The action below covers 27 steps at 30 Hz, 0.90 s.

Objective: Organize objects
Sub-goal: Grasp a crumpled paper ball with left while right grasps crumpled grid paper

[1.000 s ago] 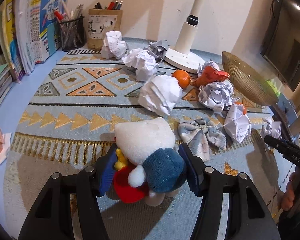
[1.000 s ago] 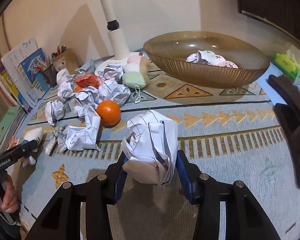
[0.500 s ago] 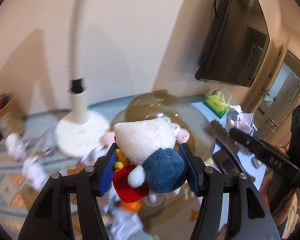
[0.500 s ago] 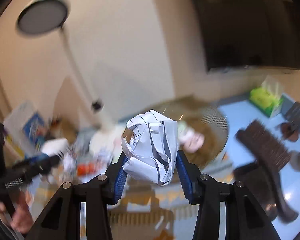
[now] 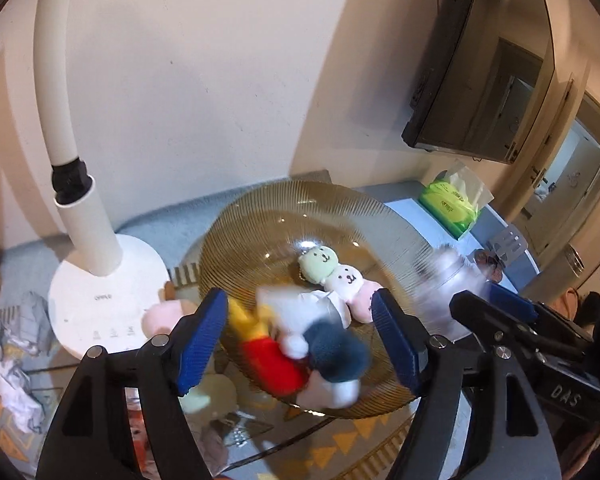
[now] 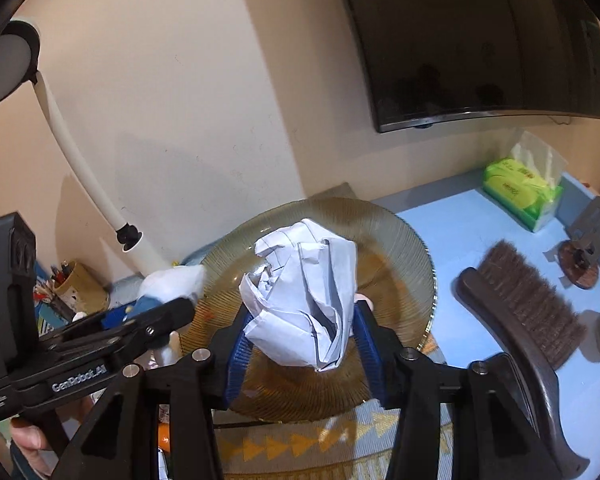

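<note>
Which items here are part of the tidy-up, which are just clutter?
In play: plush toy, falling between open left gripper; crumpled paper ball, loose in right gripper; glass bowl.
Lying about: desk lamp; tissue pack; brush; monitor.

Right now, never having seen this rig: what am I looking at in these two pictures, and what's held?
There is no robot. A person holds tongs in each hand, each with a camera looking along its fingers. One picture is from the left tongs, the other from the right tongs. Both hang over a glass bowl of small soft toys, near a lamp, brush and tissue box. Both jaws have just been opening. The left pads are clear of a blurred plush toy, and a crumpled paper ball sits between the right ones.
</note>
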Motion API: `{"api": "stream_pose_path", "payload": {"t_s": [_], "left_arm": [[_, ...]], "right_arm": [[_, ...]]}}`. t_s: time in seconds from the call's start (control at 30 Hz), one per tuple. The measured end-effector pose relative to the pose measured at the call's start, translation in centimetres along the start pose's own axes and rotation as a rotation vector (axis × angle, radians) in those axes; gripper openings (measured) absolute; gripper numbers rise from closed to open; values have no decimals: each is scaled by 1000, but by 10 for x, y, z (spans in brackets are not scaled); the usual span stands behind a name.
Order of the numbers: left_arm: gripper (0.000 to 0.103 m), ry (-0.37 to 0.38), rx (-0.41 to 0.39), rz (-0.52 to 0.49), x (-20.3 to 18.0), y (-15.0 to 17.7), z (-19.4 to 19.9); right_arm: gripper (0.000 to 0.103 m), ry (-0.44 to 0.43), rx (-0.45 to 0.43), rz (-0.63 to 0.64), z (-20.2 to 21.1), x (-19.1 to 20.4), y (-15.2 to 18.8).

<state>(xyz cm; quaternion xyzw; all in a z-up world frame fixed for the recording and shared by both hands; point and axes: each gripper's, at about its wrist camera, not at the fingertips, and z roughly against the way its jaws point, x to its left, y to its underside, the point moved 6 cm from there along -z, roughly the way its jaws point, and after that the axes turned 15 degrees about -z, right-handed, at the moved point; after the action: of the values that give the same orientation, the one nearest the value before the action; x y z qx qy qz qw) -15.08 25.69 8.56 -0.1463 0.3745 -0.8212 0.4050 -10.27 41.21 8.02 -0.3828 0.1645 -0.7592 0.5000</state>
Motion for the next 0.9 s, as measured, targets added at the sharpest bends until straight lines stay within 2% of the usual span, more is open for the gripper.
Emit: {"api": "stream_pose_path", "payload": {"t_s": [0.07, 0.23, 0.33, 0.47, 0.5, 0.53, 0.6, 0.7, 0.8, 0.9], "left_arm": [[73, 11, -18, 9, 6, 1, 14], [73, -23, -100, 30, 27, 18, 85], [73, -75, -145, 64, 45, 36, 140], [74, -179, -200, 120, 75, 66, 219], [82, -200, -210, 131, 81, 73, 235], [100, -220, -227, 146, 87, 81, 250], [102, -255, -274, 188, 98, 102, 275], [102, -311, -254, 239, 116, 143, 283], [102, -440, -165, 265, 139, 195, 253], [102, -511, -88, 277, 159, 236, 215]], "right_arm": [[72, 15, -23, -7, 2, -3, -1], [72, -9, -34, -16, 19, -7, 8], [72, -48, -37, 0, 37, 4, 22], [72, -96, -20, 54, 58, 35, 43], [72, -116, -21, 61, 63, 42, 48], [72, -139, -19, 73, 68, 52, 54], [75, -169, -20, 92, 74, 66, 66], [88, -203, -9, 120, 74, 85, 92], [88, -192, -5, 146, 57, 91, 126], [88, -156, -24, 167, 33, 86, 161]]}}
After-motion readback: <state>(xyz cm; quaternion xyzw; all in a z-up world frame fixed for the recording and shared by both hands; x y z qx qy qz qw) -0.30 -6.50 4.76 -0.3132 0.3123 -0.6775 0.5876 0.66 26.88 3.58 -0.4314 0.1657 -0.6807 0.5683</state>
